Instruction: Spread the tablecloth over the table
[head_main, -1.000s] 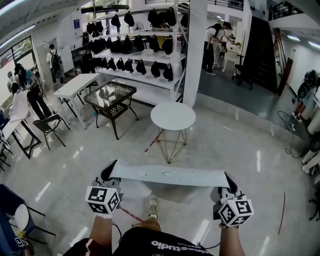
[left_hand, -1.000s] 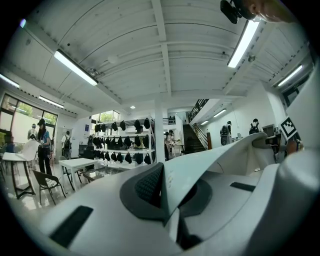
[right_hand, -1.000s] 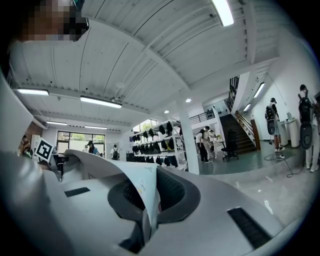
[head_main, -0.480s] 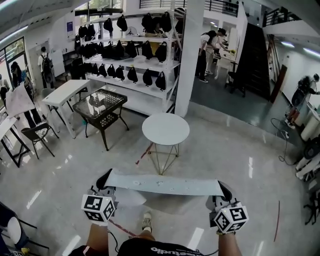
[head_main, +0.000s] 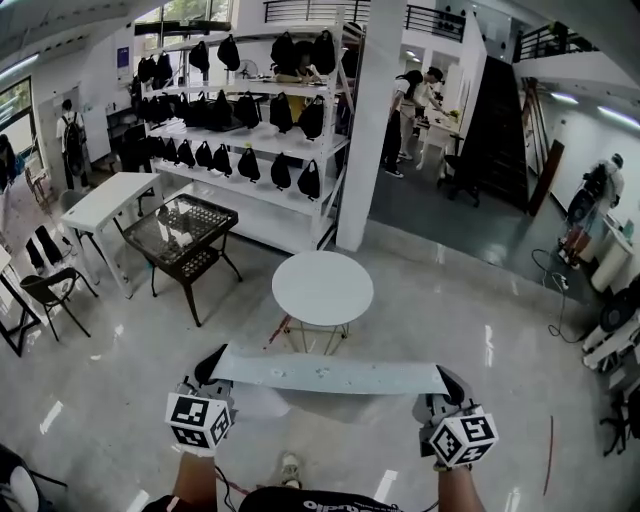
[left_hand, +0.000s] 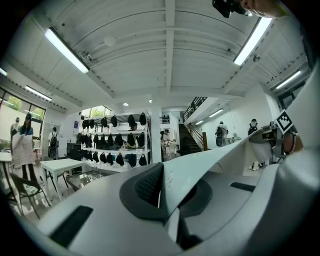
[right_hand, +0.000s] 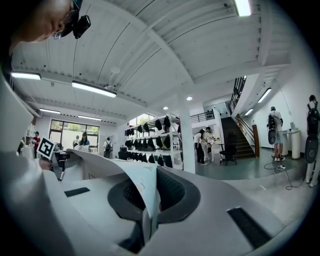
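The left gripper and the right gripper each pinch a corner of the tablecloth, which we hold taut from nine to three o'clock, with the round white counter just beyond at twelve, about equally near both.

The pale tablecloth (a few tiny marks on it) is stretched out straight in the air, pinched at both ends. The round white table stands just past it.

The tablecloth hides the lower legs of the round table behind it.
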